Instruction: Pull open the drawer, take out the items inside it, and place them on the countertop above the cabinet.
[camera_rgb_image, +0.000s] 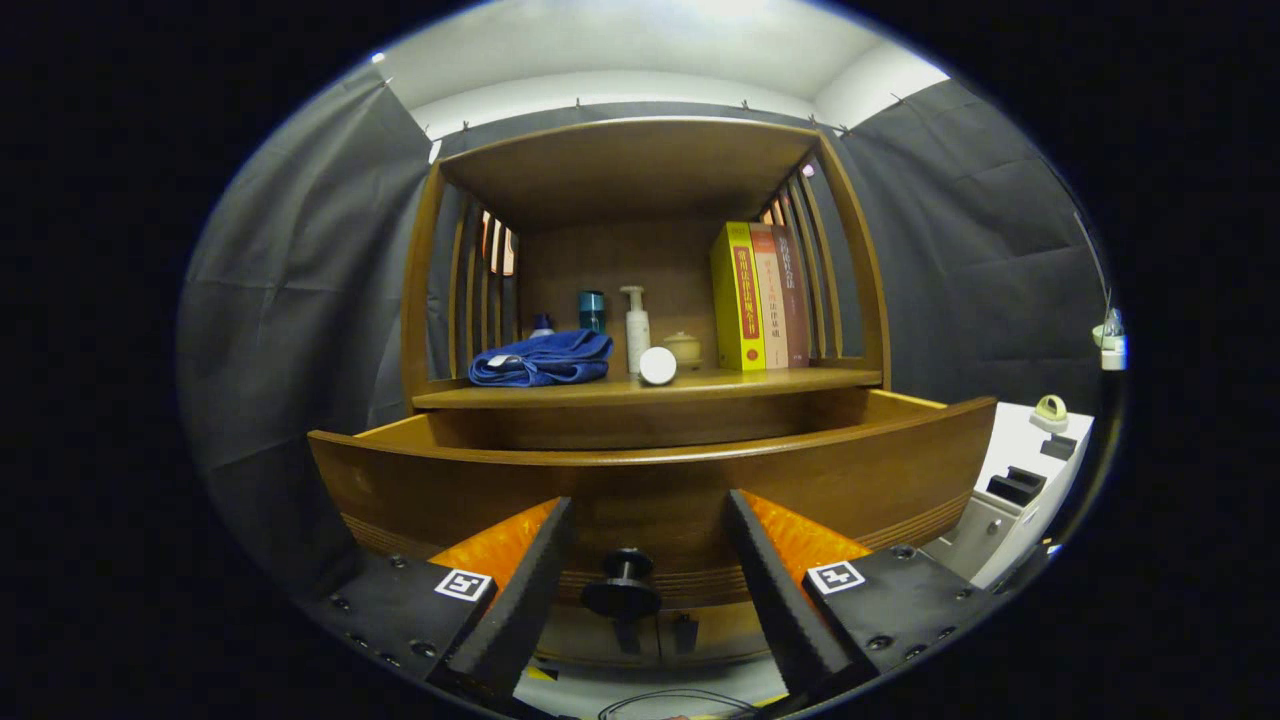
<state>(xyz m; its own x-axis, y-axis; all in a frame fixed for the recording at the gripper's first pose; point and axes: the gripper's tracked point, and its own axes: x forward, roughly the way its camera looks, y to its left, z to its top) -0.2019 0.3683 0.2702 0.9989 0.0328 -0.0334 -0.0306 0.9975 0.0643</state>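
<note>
A wooden cabinet fills the view, its drawer (650, 480) pulled out toward me so its curved front stands just ahead of the fingers. The drawer's dark round knob (622, 590) sits between my fingers, low on the front, untouched by either one. My gripper (648, 512) is open, with a wide gap on each side of the knob. The drawer front hides what lies inside. Above it the countertop (760, 381) carries a folded blue towel (542, 359), a white pump bottle (636, 328), a white round lid (657, 365), a small pale jar (684, 349) and upright books (760, 296).
A dark cup (591, 310) and a small bottle (541, 324) stand behind the towel. Slatted wooden sides and a top board enclose the shelf. To the right stands a white unit (1020, 480) with small objects on it. Grey cloth walls surround the cabinet.
</note>
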